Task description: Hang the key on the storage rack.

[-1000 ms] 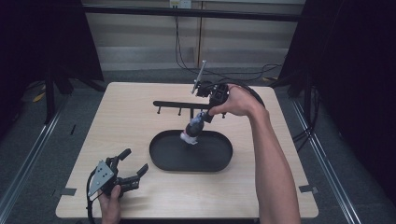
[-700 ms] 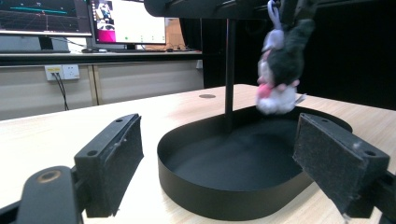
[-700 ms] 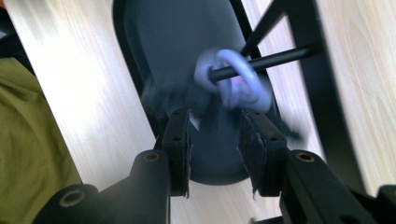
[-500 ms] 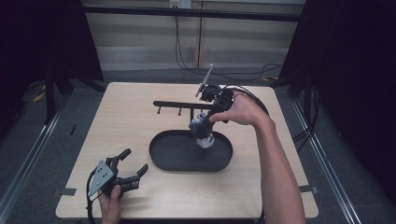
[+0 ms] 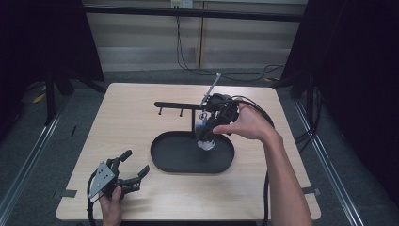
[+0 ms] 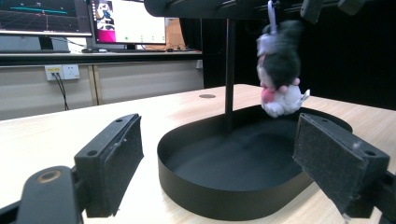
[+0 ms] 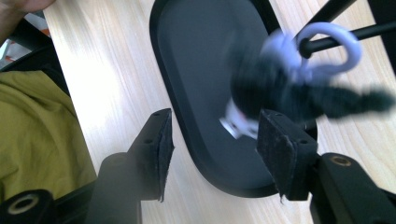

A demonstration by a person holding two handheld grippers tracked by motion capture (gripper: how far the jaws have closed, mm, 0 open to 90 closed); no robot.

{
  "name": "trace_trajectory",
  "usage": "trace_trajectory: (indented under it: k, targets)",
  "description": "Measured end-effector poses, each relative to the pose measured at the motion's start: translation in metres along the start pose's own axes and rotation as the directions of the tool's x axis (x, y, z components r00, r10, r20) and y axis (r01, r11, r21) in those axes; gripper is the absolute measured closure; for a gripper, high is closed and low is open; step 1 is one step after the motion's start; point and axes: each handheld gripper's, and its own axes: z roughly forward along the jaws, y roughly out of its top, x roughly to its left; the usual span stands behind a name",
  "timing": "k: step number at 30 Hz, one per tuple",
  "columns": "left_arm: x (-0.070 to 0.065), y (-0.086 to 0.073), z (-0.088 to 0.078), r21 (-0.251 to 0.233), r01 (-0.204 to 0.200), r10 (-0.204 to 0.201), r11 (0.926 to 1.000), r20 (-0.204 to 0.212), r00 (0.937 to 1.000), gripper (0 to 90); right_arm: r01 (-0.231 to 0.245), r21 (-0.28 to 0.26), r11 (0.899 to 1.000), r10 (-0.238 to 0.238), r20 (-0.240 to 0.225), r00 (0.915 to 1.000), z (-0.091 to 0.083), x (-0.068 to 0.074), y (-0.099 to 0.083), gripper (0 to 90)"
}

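A small black, white and pink plush toy (image 5: 206, 137) hangs by a lavender ring (image 7: 332, 50) from a hook rod of the black rack (image 5: 176, 105), above the right end of the black oval tray (image 5: 160, 162). The toy (image 7: 275, 88) is blurred. My right gripper (image 5: 212, 123) sits just behind the toy. Its jaws have just been opening and are open (image 7: 215, 144), with the pads off the toy. My left gripper (image 5: 135, 162) rests open at the table's front left, facing the tray (image 6: 224, 200) and the hanging toy (image 6: 280, 79), with nothing between its jaws.
The rack's upright post (image 6: 229, 70) stands in the tray's far side. Cables trail off the table behind the right hand. A yellow-green sleeve (image 7: 37, 140) shows at the left of the right gripper view. Bare wooden tabletop (image 5: 127, 127) lies left of the tray.
The right gripper carried the toy rightward over the tray to the rack hook, then its jaws opened off it. The toy now hangs by its ring. The left gripper has not moved.
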Motion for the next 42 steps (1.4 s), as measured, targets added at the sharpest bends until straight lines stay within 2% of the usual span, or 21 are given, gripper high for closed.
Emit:
trace_trajectory:
  k: [2, 4, 9, 12, 17, 20, 21, 24, 27, 29, 32, 34, 36, 37, 39, 41, 42]
  targets:
    - [0.000, 0.000, 0.000, 0.001, -0.001, 0.001, 1.0000, 0.000, 1.0000, 15.5, -0.008, -0.018, 1.000, 0.008, -0.007, 0.9999, 0.000, 0.004, -0.003, 43.4]
    - [0.000, 0.000, 0.000, 0.003, -0.004, 0.004, 1.0000, 0.001, 1.0000, 15.5, -0.026, -0.022, 0.999, 0.027, 0.034, 0.9991, 0.003, 0.006, -0.006, 39.4]
    - [0.000, 0.000, 0.000, 0.003, -0.004, 0.004, 1.0000, 0.001, 1.0000, 15.5, -0.067, -0.039, 0.997, 0.068, 0.026, 0.9974, 0.011, 0.010, -0.014, 37.5]
    - [0.000, 0.000, 0.000, 0.003, -0.004, 0.004, 1.0000, 0.001, 1.0000, 15.5, -0.062, -0.082, 0.995, 0.064, 0.025, 0.9976, 0.017, 0.013, -0.021, 35.8]
    - [0.000, 0.000, 0.000, 0.003, -0.004, 0.004, 1.0000, -0.001, 1.0000, 15.5, -0.070, -0.107, 0.992, 0.076, 0.047, 0.9960, 0.028, 0.021, -0.031, 33.9]
    - [0.000, 0.000, 0.000, 0.003, -0.004, 0.004, 1.0000, -0.001, 1.0000, 15.5, -0.064, -0.160, 0.985, 0.074, 0.056, 0.9957, 0.034, 0.026, -0.041, 33.8]
    - [0.000, 0.000, 0.000, 0.003, -0.004, 0.004, 1.0000, -0.001, 1.0000, 15.5, -0.059, -0.188, 0.980, 0.073, 0.072, 0.9947, 0.037, 0.028, -0.046, 33.6]
    - [0.000, 0.000, 0.000, 0.004, -0.004, 0.004, 1.0000, -0.001, 1.0000, 15.5, -0.063, -0.229, 0.971, 0.083, 0.081, 0.9933, 0.043, 0.032, -0.053, 32.4]
    - [0.000, 0.000, 0.000, 0.004, -0.004, 0.004, 1.0000, -0.001, 1.0000, 15.5, -0.062, -0.298, 0.953, 0.093, 0.091, 0.9915, 0.051, 0.039, -0.063, 30.5]
    - [0.000, 0.000, 0.000, 0.003, -0.004, 0.004, 1.0000, -0.001, 1.0000, 15.5, -0.046, -0.361, 0.931, 0.091, 0.107, 0.9901, 0.056, 0.044, -0.070, 30.4]
    - [0.000, 0.000, 0.000, 0.004, -0.004, 0.004, 1.0000, -0.001, 1.0000, 15.5, -0.028, -0.406, 0.913, 0.094, 0.143, 0.9853, 0.064, 0.051, -0.080, 28.2]
    - [0.000, 0.000, 0.000, 0.003, -0.004, 0.004, 1.0000, -0.001, 1.0000, 15.5, -0.034, -0.451, 0.892, 0.117, 0.159, 0.9804, 0.069, 0.054, -0.087, 25.8]
    - [0.000, 0.000, 0.000, 0.003, -0.005, 0.005, 1.0000, -0.001, 1.0000, 15.5, -0.053, -0.504, 0.862, 0.144, 0.145, 0.9789, 0.076, 0.054, -0.096, 19.4]
    - [0.000, 0.000, 0.000, 0.003, -0.004, 0.004, 1.0000, -0.002, 1.0000, 15.5, -0.056, -0.529, 0.847, 0.159, 0.153, 0.9754, 0.081, 0.054, -0.102, 14.7]
    - [0.000, 0.000, 0.000, 0.003, -0.005, 0.005, 1.0000, -0.002, 1.0000, 15.5, -0.050, -0.562, 0.826, 0.178, 0.177, 0.9679, 0.088, 0.055, -0.111, 17.8]
    - [0.000, 0.000, 0.000, 0.003, -0.005, 0.005, 1.0000, -0.001, 1.0000, 15.5, -0.070, -0.591, 0.804, 0.213, 0.176, 0.9610, 0.098, 0.054, -0.121, 17.7]
    - [0.000, 0.000, 0.000, 0.003, -0.005, 0.005, 1.0000, -0.001, 1.0000, 15.5, -0.080, -0.607, 0.791, 0.237, 0.183, 0.9543, 0.102, 0.054, -0.126, 18.6]
